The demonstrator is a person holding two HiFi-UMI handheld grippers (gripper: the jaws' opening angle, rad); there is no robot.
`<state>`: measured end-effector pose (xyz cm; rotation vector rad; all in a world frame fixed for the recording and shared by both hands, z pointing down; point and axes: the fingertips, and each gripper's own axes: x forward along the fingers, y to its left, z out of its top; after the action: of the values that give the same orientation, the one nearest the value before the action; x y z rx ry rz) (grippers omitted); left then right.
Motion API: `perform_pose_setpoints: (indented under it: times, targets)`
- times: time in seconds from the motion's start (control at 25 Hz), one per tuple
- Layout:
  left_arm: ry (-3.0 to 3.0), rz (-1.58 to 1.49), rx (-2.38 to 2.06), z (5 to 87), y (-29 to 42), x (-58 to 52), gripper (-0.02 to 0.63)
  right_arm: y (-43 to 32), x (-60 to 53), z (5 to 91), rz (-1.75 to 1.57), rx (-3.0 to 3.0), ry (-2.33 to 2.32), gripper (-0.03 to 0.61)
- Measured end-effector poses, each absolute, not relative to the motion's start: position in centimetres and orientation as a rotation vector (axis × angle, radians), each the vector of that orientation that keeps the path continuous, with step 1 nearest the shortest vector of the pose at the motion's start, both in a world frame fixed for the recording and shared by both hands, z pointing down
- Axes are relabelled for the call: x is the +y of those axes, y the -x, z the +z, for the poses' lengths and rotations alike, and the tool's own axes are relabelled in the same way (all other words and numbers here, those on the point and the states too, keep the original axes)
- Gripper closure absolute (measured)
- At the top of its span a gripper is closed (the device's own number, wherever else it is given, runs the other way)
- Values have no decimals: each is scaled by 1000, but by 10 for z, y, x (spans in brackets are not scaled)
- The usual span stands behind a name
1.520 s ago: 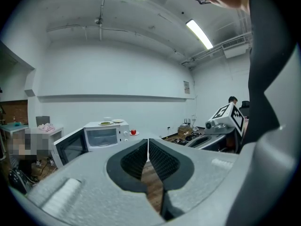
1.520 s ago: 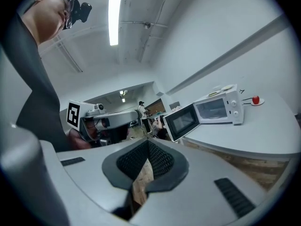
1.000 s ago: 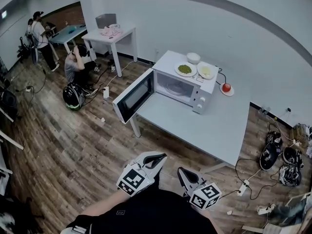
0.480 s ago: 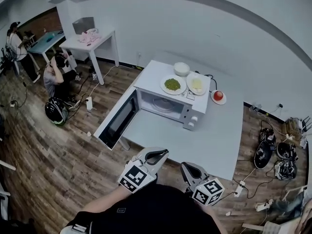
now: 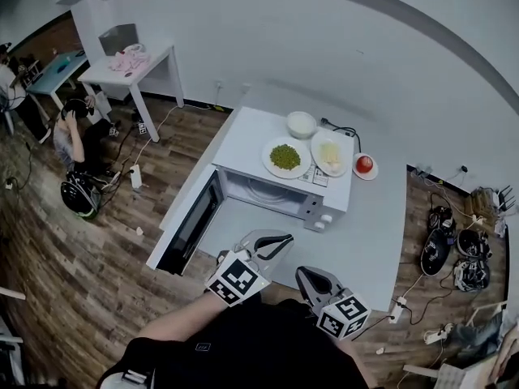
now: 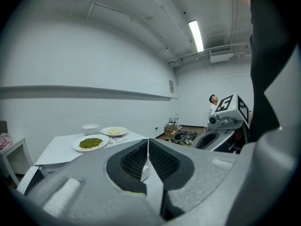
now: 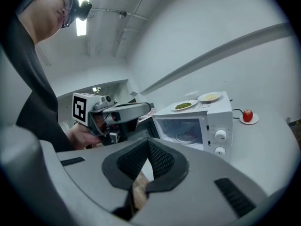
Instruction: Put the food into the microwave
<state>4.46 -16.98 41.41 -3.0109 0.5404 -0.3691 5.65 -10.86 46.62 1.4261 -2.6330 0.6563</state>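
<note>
Head view: plates of greens [image 5: 285, 156] and yellow food [image 5: 330, 154] sit atop the open microwave [image 5: 247, 140] on the counter [image 5: 373, 233] at frame center, well apart from the left gripper [image 5: 281, 241] and right gripper [image 5: 306, 275] lower down, whose fingers [image 6: 162, 161] are pressed together, holding nothing.

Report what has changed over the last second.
The person has walked up to the table, so the microwave shows nearer in the head view. The left tool and right tool came along, taking hold of nothing. Unchanged: door open; green-food plate, yellow-food plate and bowl on top; both tools shut.
</note>
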Motion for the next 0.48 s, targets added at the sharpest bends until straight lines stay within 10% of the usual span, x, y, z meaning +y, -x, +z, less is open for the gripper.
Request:
perform_pose_setpoints:
  times: [0.48]
  targets:
    - [2915, -562, 294, 417, -150, -260, 595, -115, -151, 479, 787, -2602, -1543, 568]
